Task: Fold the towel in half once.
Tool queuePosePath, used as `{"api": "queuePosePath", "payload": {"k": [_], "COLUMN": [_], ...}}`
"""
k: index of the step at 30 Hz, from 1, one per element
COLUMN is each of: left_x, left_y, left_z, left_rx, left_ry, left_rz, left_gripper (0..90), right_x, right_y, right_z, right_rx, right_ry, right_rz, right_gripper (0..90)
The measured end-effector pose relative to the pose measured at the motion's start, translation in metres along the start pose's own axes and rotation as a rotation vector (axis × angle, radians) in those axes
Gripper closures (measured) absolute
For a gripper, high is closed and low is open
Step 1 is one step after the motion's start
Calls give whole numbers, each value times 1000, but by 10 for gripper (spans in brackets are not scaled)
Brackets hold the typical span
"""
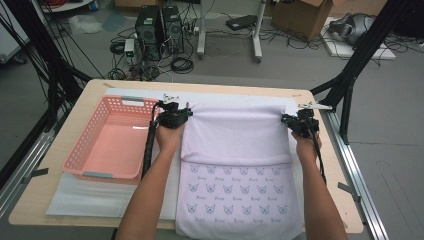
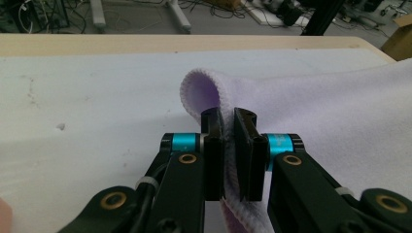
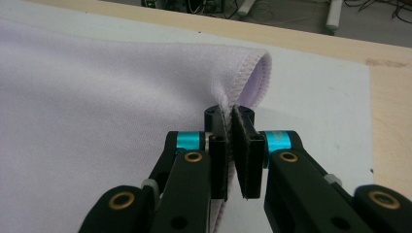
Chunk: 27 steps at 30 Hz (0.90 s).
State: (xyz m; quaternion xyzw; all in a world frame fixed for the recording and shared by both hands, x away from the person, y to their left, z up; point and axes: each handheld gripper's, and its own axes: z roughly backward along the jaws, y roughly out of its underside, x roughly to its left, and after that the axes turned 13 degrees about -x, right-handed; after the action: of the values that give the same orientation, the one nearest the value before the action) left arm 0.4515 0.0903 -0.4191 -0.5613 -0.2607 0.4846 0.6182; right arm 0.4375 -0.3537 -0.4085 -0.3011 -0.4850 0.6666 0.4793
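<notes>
From above we see the lilac cloth (image 1: pixel 235 137) on the desk (image 1: pixel 50 200), its far part folded toward us over the printed near part, right of the pink basket (image 1: pixel 107 142); the left hand-held gripper (image 1: pixel 175 117) and the right hand-held gripper (image 1: pixel 299 122) hold its far corners; each gripper view shows the jaws clamped on the stitched hem (image 2: pixel 233 206), which loops up beyond them.

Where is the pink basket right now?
In the high view, the pink basket sits on the table's left side, just left of the left hand-held gripper and the purple towel.
</notes>
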Motion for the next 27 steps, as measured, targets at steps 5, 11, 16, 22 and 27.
{"api": "queuePosePath", "payload": {"k": [5,11,16,22,27], "left_x": [0,-5,-18,-25,-28], "left_y": [5,5,6,17,27], "left_z": [-1,2,11,30,45], "left_rx": [-1,15,-40,-31,28], "left_ry": [3,28,62,98,114], "left_rz": [-40,0,-35,-37,-38], "left_gripper": [800,634,611,599,565], "right_x": [3,5,6,10,12], "right_y": [-5,-1,-2,-2,8], "right_z": [-10,-12,-2,17,34], "right_rx": [-22,30,63,82,141], "right_ry": [14,25,-5,-26,-48], "right_rz": [-11,-67,-75,-72,-65], "right_gripper": [839,630,613,595,575]}}
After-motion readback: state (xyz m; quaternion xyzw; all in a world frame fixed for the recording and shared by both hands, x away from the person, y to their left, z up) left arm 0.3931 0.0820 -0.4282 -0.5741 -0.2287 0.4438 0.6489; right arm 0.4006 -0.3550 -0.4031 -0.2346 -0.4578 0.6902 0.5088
